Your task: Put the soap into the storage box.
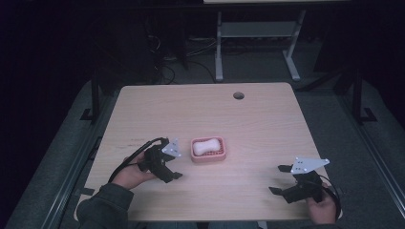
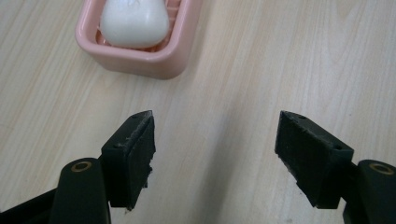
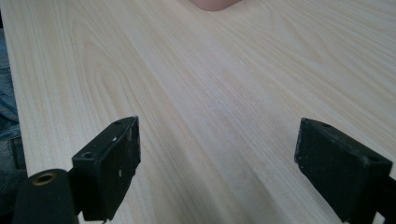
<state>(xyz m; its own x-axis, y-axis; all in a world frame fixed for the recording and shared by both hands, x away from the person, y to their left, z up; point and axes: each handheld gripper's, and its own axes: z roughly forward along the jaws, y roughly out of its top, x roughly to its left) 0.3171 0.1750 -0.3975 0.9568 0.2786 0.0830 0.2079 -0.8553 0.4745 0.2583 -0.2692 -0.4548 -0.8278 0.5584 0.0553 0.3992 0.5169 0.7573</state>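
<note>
A white oval soap bar is lying in a pink rectangular plastic dish on the pale wooden surface. Just beside the dish, the left claw is hovering spread, probably readying a grasp. Well apart, the right claw is waiting spread, empty.

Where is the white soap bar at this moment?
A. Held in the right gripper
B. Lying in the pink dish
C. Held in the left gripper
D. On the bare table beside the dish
B: the white soap bar lies in the pink dish, and both the left gripper and the right gripper are open and empty.
</note>
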